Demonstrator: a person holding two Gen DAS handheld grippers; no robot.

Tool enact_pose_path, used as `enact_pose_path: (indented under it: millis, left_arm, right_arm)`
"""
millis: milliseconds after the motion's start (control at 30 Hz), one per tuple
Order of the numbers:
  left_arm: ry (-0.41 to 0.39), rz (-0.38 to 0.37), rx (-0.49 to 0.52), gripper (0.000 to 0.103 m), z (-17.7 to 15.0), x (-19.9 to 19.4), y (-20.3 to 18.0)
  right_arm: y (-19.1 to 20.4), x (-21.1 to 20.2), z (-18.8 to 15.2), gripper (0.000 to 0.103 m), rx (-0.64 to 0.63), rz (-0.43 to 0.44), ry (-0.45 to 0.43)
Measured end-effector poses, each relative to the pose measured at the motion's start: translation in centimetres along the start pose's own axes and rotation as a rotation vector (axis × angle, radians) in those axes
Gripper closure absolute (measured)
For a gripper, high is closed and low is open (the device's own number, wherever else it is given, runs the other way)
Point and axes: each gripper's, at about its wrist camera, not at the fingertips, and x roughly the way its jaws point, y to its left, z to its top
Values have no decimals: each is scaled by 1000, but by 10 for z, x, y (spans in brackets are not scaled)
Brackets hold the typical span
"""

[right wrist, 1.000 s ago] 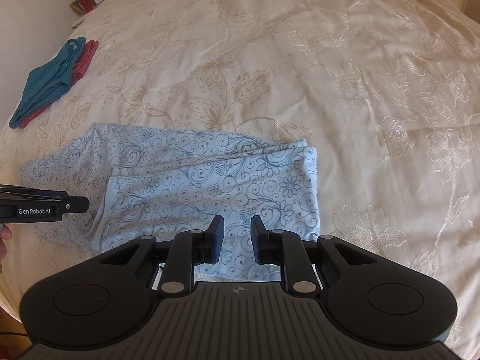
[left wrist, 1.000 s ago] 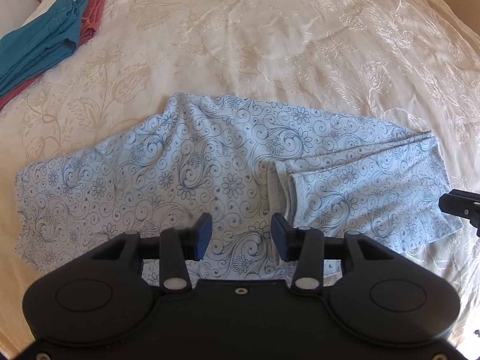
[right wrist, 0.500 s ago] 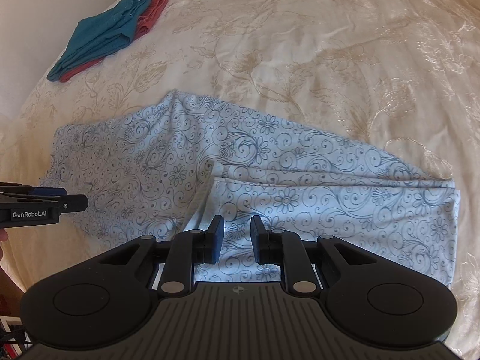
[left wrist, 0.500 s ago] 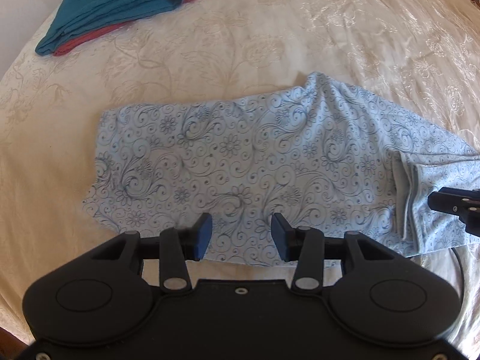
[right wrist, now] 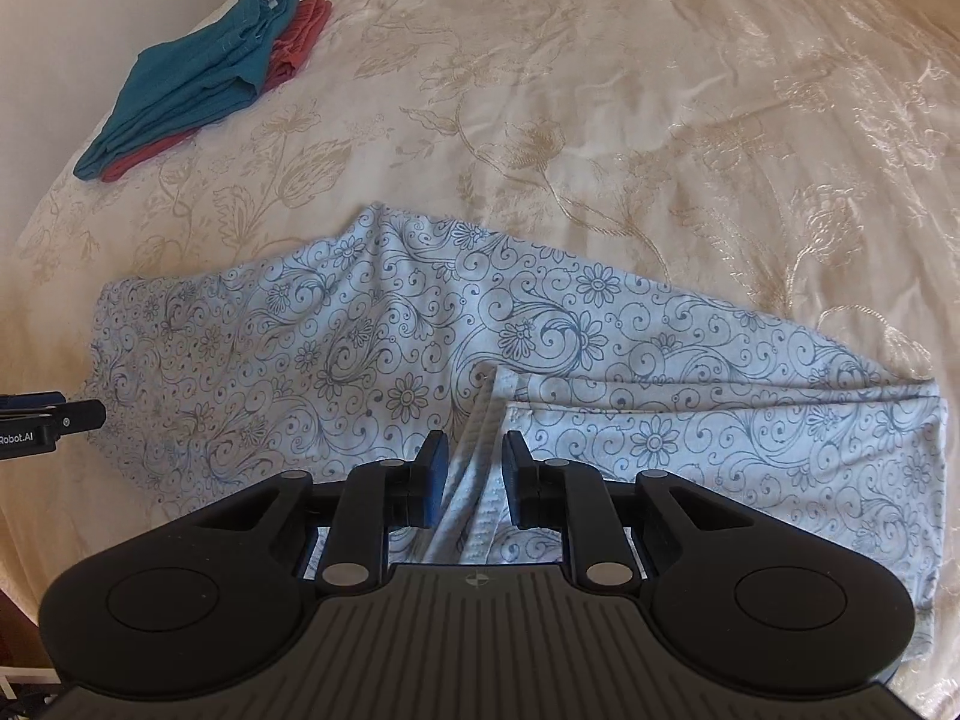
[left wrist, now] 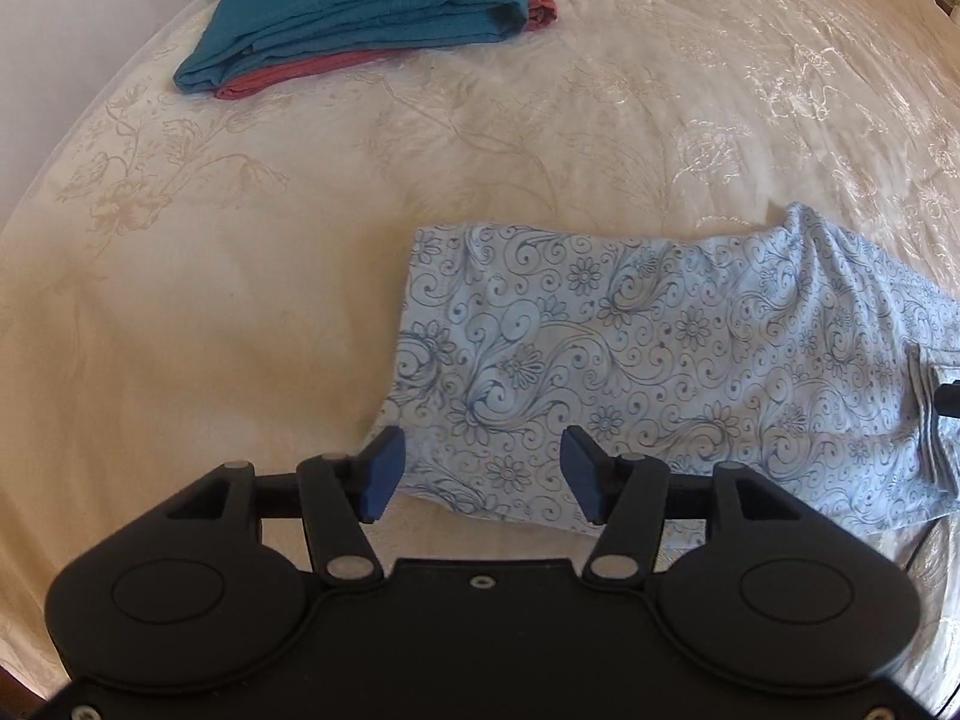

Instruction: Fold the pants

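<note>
Left wrist view: the left tongs [left wrist: 480, 474] stand wide open, blue pads well apart, holding nothing, poised over the near left corner of the pants [left wrist: 660, 372]. The pants, pale blue with a dark swirl-and-flower print, lie flat on the bed [left wrist: 210, 300], spreading from the centre toward 3 o'clock. Their left edge is straight; the left pad sits just off that corner, the right pad over the cloth. Whether either pad touches the fabric cannot be told. At 3 o'clock the folded-over hem edges [left wrist: 924, 420] show as stacked layers, with a dark tip of the right tongs [left wrist: 948, 399] just beside them. At 11 o'clock a folded teal garment [left wrist: 372, 6] lies on top of a folded red garment [left wrist: 288, 75], well apart from the pants.

Right wrist view: the right tongs [right wrist: 469, 471] are partly open, their pads on either side of the hem edges [right wrist: 474, 480], which run upright between them; the pads look close to the cloth, but actual contact cannot be told. The pants [right wrist: 360, 348] stretch from 9 o'clock to 3 o'clock across the bed [right wrist: 660, 120], with the right portion doubled back over itself. At 9 o'clock the left tongs [right wrist: 72, 417] reach in by the pants' left edge. The teal garment [right wrist: 198, 72] and the red garment [right wrist: 300, 36] lie at 10 o'clock.
</note>
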Motion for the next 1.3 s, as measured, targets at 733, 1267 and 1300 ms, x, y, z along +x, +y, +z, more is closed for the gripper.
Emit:
enact_pose_path:
  millis: [733, 1267, 1300]
  left_arm:
    - [21, -148, 105, 37, 44, 69, 17]
    - [-9, -198, 9, 76, 56, 9, 21]
    - [-16, -199, 8, 76, 59, -1, 17]
  right_arm:
    - [33, -5, 1, 84, -35, -30, 41]
    - [17, -13, -8, 84, -3, -29, 33]
    - [14, -14, -9, 84, 3, -26, 31]
